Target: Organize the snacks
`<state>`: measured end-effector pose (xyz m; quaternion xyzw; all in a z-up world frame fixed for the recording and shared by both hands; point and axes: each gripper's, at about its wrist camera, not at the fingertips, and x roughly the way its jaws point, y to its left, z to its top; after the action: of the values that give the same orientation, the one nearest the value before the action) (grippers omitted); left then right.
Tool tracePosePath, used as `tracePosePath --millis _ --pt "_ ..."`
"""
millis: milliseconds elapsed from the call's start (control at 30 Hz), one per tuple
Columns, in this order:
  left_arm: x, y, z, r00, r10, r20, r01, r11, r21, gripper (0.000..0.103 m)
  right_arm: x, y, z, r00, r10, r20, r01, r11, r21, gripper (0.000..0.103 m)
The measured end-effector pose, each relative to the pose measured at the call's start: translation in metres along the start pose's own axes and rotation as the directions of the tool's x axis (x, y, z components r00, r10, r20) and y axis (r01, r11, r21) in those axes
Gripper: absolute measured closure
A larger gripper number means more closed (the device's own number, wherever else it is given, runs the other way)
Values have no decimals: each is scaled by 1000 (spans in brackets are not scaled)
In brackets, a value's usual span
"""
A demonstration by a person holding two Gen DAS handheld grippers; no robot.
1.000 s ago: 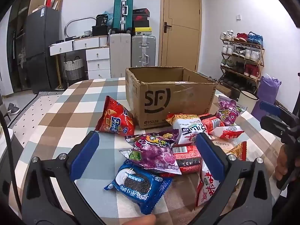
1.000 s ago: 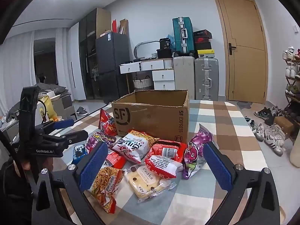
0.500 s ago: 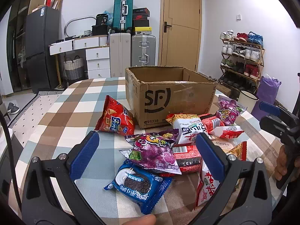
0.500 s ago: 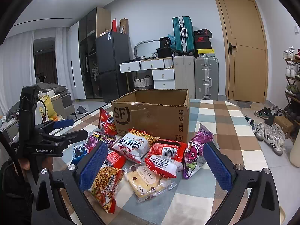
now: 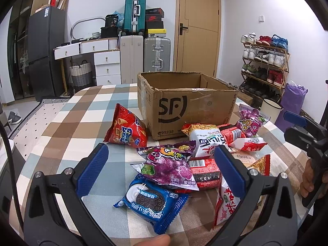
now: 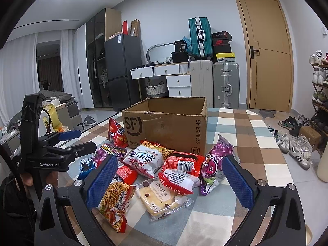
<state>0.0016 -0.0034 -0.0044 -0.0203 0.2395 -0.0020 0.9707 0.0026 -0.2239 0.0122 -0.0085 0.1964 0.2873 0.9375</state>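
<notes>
An open brown SF cardboard box (image 5: 190,106) stands on the checked table (image 5: 67,131); it also shows in the right wrist view (image 6: 166,125). Several snack packs lie in front of it: a red chip bag (image 5: 126,130), a purple candy bag (image 5: 169,164), a blue cookie pack (image 5: 151,202), a white-and-red noodle pack (image 6: 146,157), a cracker pack (image 6: 162,197) and a second purple bag (image 6: 215,163). My left gripper (image 5: 162,168) is open and empty above the purple bag and the cookie pack. My right gripper (image 6: 169,181) is open and empty above the cracker pack.
The other gripper shows at the right edge of the left wrist view (image 5: 305,131) and at the left of the right wrist view (image 6: 55,149). Suitcases (image 5: 143,57), drawers (image 5: 106,65), a door (image 5: 198,28) and a shoe rack (image 5: 264,65) stand behind the table.
</notes>
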Motion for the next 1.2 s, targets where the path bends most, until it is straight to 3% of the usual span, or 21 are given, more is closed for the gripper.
tracePosePath --millis 1200 --pt "4 1 -3 1000 0 -5 0 1000 -3 0 0 0 -1 1000 0 -11 0 1000 9 0"
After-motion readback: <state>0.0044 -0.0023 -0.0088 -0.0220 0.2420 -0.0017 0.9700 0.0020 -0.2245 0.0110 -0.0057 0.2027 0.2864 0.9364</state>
